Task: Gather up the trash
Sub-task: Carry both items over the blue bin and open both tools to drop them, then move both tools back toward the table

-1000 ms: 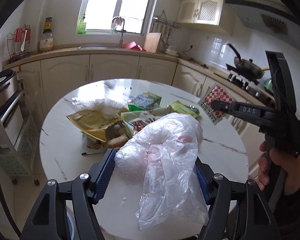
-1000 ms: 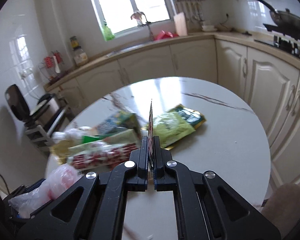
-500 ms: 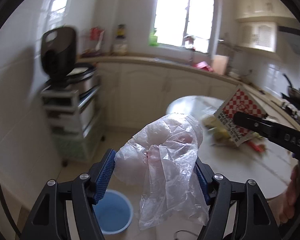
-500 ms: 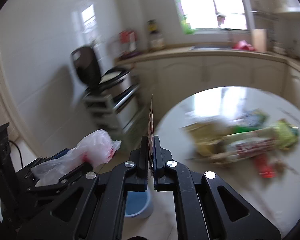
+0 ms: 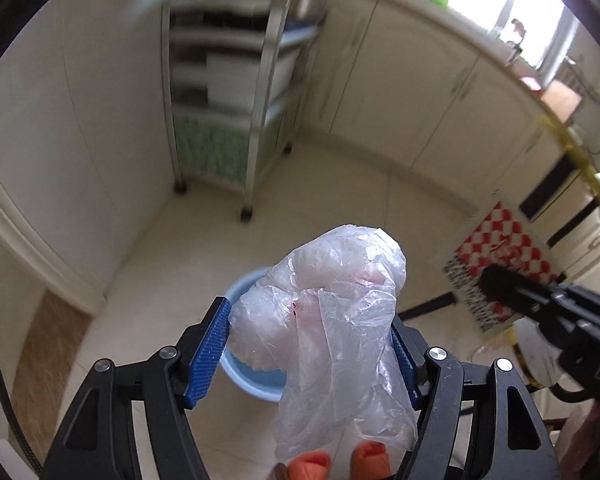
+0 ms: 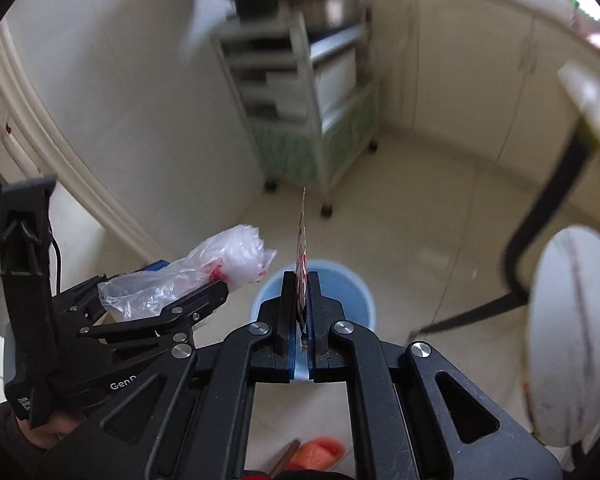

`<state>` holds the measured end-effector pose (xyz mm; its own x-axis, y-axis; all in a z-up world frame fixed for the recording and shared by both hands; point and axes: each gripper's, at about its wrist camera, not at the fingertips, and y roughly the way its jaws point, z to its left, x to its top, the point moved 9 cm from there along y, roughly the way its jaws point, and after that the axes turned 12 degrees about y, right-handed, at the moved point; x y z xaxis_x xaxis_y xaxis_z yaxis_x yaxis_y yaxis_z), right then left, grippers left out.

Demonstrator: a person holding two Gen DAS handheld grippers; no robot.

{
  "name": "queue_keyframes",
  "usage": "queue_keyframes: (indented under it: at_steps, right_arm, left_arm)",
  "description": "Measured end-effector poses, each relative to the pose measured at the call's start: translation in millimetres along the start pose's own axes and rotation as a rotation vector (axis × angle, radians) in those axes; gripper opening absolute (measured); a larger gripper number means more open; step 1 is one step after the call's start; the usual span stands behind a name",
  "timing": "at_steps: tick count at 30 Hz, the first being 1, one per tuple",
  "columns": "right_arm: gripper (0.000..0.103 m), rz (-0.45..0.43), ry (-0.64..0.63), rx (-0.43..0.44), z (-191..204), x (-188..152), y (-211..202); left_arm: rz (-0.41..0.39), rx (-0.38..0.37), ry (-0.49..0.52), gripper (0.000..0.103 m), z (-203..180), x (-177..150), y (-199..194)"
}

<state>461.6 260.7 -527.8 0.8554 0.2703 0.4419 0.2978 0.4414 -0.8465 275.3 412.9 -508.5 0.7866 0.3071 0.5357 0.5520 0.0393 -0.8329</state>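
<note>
My left gripper (image 5: 310,344) is shut on a crumpled clear plastic bag (image 5: 332,304) and holds it in the air over a light blue bucket (image 5: 244,380) on the floor. The bag (image 6: 204,268) and left gripper (image 6: 204,292) also show in the right wrist view. My right gripper (image 6: 300,312) is shut on a flat red-and-white checked wrapper (image 6: 302,248), seen edge-on above the bucket (image 6: 352,296). In the left wrist view the wrapper (image 5: 500,264) hangs at right in the right gripper (image 5: 496,284).
A metal shelf cart (image 5: 228,92) stands against the wall beyond the bucket. Cream cabinets (image 5: 420,92) line the back. A round white stool (image 6: 576,332) and the table's dark leg (image 6: 540,216) are at right. Orange slippers (image 5: 340,458) show below.
Both grippers have swung left and down from the table to the floor, carrying the bag and the wrapper; both now hang over the blue bucket.
</note>
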Motion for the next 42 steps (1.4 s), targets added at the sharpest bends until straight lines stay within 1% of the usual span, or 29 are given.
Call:
queue_keyframes:
  at_steps: [1,3,5,7,8,10,12,13,14,15,17,19,20,21,23,24,25,26,27,28,29,30,31,33,35,37,39,41,42]
  right_arm:
    - [0.005,0.027,0.018,0.017,-2,-2,16]
    - [0.005,0.083,0.025,0.009,-7,-5,49]
    - [0.005,0.123,0.034,0.018,-13,-7,79]
    - [0.005,0.161,0.044,0.014,-20,-12,102]
    - [0.005,0.172,0.05,0.022,-21,-14,110]
    - [0.005,0.198,0.053,0.021,-25,-17,128]
    - [0.006,0.217,0.052,0.03,-25,-18,144]
    - [0.006,0.225,0.053,0.034,-25,-19,148]
    - [0.006,0.232,0.054,0.034,-26,-18,156]
    - [0.008,0.24,0.057,0.032,-27,-18,160]
    - [0.021,0.248,0.074,0.044,-28,-15,163]
    - [0.05,0.231,0.083,0.044,-29,-12,156]
    - [0.052,0.217,0.076,0.036,-27,-10,149]
    - [0.052,0.181,0.044,0.009,-24,-6,136]
    - [0.054,0.12,-0.014,-0.03,-12,5,116]
    - [0.059,0.075,-0.042,-0.053,-5,11,97]
    - [0.066,0.016,-0.064,-0.084,3,16,74]
    - [0.07,-0.031,-0.074,-0.103,8,21,54]
    - [0.075,-0.087,-0.076,-0.119,13,27,27]
    - [0.079,-0.143,-0.073,-0.131,17,32,0]
    - [0.08,-0.187,-0.068,-0.142,19,36,-25]
    - [0.081,-0.244,-0.058,-0.149,20,40,-60]
    - [0.086,-0.28,-0.05,-0.148,20,45,-81]
    - [0.096,-0.371,-0.034,-0.152,17,46,-139]
    - [0.097,-0.464,-0.022,-0.18,11,44,-196]
    - [0.103,-0.563,-0.008,-0.213,3,39,-257]
    - [0.103,-0.648,0.009,-0.261,-2,29,-309]
    - [0.103,-0.715,0.034,-0.272,-8,21,-356]
    - [0.103,-0.746,0.053,-0.287,-13,14,-380]
  left_arm:
    - [0.034,-0.005,-0.015,0.068,4,6,16]
    - [0.097,-0.002,-0.02,0.072,15,-1,47]
    - [0.156,-0.018,-0.038,0.074,20,1,74]
    - [0.218,-0.041,-0.074,0.077,24,-1,104]
    - [0.24,-0.044,-0.092,0.077,22,6,115]
    - [0.292,-0.043,-0.132,0.077,30,1,137]
    - [0.317,-0.031,-0.155,0.077,34,2,150]
    - [0.319,-0.026,-0.159,0.077,32,25,160]
    - [0.316,-0.016,-0.165,0.077,36,30,165]
    - [0.317,-0.008,-0.168,0.077,33,27,160]
    - [0.308,0.036,-0.181,0.077,39,32,155]
    - [0.267,0.08,-0.197,0.077,47,33,142]
    - [0.242,0.106,-0.202,0.077,48,35,132]
    - [0.221,0.128,-0.2,0.077,43,32,120]
    - [0.138,0.164,-0.193,0.077,41,48,90]
    - [0.09,0.18,-0.185,0.077,39,59,72]
    - [0.051,0.186,-0.179,0.077,34,66,55]
    - [0.014,0.191,-0.169,0.077,30,73,41]
    - [-0.043,0.197,-0.15,0.077,21,87,19]
    - [-0.079,0.198,-0.138,0.077,14,94,6]
    - [-0.125,0.196,-0.117,0.079,3,102,-14]
    - [-0.188,0.192,-0.083,0.08,-12,117,-39]
    - [-0.233,0.192,-0.062,0.08,-23,125,-54]
    - [-0.335,0.196,0.005,0.088,-55,142,-99]
    - [-0.425,0.174,0.069,0.091,-89,152,-136]
    - [-0.501,0.15,0.11,0.094,-119,156,-167]
    - [-0.593,0.129,0.159,0.098,-156,159,-203]
    - [-0.646,0.109,0.196,0.099,-178,156,-220]
    - [-0.674,0.097,0.215,0.101,-191,156,-232]
